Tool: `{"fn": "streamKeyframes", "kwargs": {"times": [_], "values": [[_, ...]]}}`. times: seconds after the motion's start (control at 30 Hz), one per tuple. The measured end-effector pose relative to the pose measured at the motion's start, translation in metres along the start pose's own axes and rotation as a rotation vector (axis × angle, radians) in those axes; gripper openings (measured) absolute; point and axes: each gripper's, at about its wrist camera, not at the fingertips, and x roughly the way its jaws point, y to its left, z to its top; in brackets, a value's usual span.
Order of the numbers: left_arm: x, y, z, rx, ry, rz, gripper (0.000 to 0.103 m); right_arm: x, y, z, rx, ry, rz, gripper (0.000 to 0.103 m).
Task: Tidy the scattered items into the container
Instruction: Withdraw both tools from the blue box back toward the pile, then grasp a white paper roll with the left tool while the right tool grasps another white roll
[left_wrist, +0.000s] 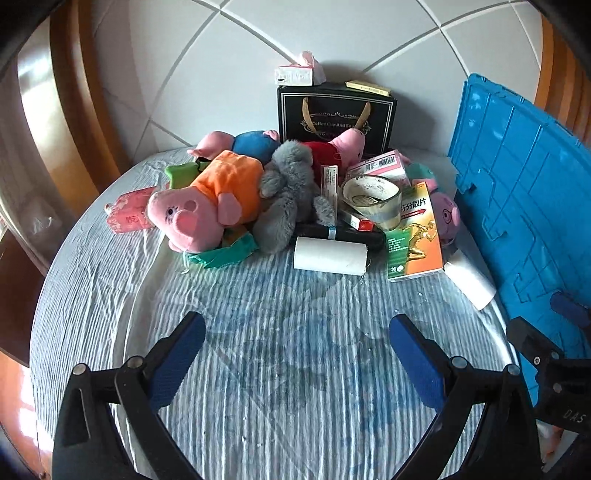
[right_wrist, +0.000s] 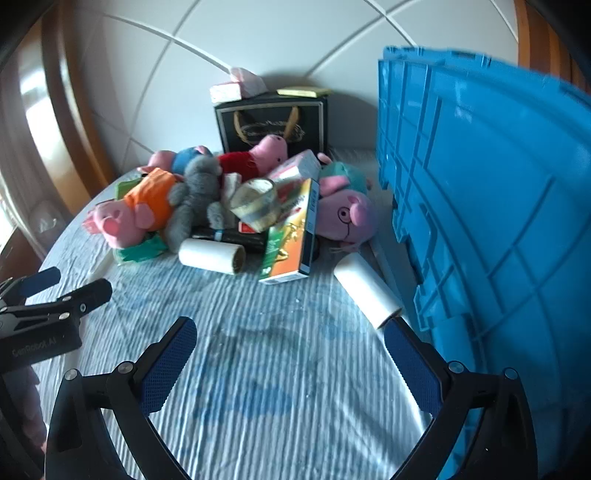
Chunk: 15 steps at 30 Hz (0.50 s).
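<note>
Both hand-held grippers, left (left_wrist: 297, 345) and right (right_wrist: 290, 349), gape unladen; ahead, my orange-shirted plush pig (left_wrist: 207, 201) looks soft, best pinched mid-body.

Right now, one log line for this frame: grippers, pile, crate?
left gripper: open, empty | right gripper: open, empty | toy pile: untouched on table | blue crate: beside the pile, interior unseen

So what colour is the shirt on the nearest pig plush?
Orange shirt, clearest in the left wrist view.
</note>
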Motion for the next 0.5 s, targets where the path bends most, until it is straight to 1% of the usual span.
{"fn": "streamKeyframes", "kwargs": {"times": [0.13,0.2,0.27,0.4,0.5], "values": [[0.051,-0.005,0.021,0.059,0.007,-0.039,0.101,0.035,-0.01,-0.001,0.047,0.006,-0.02,0.103],[0.079,-0.006,0.03,0.096,0.008,-0.053,0.101,0.055,-0.014,-0.004,0.06,0.009,-0.051,0.103],[0.108,-0.009,0.04,0.128,0.017,-0.054,0.101,0.077,-0.02,-0.008,0.068,0.007,-0.1,0.103],[0.158,-0.01,0.061,0.14,0.024,-0.064,0.1,0.106,-0.03,-0.012,0.079,0.01,-0.164,0.103],[0.187,-0.014,0.072,0.154,0.028,-0.037,0.099,0.118,-0.037,-0.013,0.094,-0.007,-0.215,0.103]]}}
